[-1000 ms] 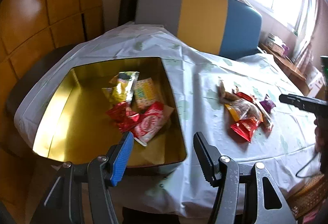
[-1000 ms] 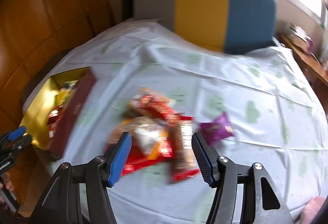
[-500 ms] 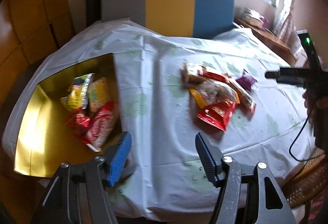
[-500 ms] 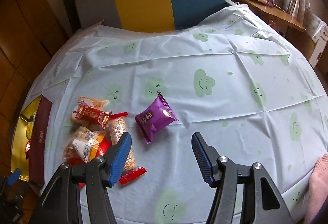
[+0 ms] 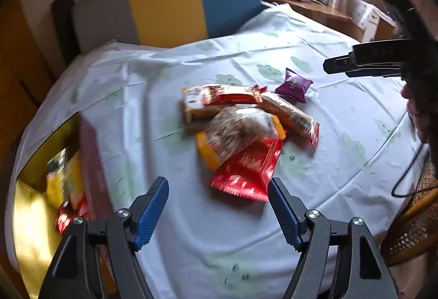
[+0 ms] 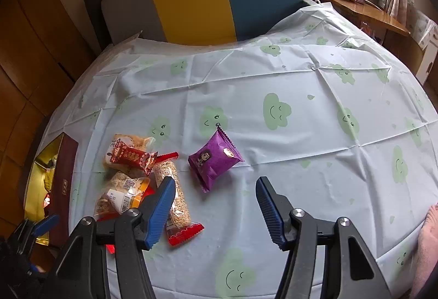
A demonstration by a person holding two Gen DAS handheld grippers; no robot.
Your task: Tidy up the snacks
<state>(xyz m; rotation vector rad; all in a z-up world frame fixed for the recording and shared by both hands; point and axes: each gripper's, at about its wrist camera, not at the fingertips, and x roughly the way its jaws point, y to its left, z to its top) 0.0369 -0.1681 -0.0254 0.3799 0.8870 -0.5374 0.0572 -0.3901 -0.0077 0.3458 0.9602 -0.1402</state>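
Left wrist view: left gripper jaws opening, nothing between them, red packet just ahead at the near edge of the snack pile; I'd straddle its near edge and pinch only it, since the nut bag overlaps its far end. Right wrist view: right gripper spread and empty, purple packet lies apart, gold box at the table's left edge.

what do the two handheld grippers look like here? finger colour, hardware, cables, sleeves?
Both match: the left gripper and right gripper have black angular linkage arms with silver pivot bolts and blue ribbed pads. In the left wrist view, the right unit shows a black body with a lit green LED, and a thin black cable hangs near it. A pink sleeve shows at the right wrist view's edge.
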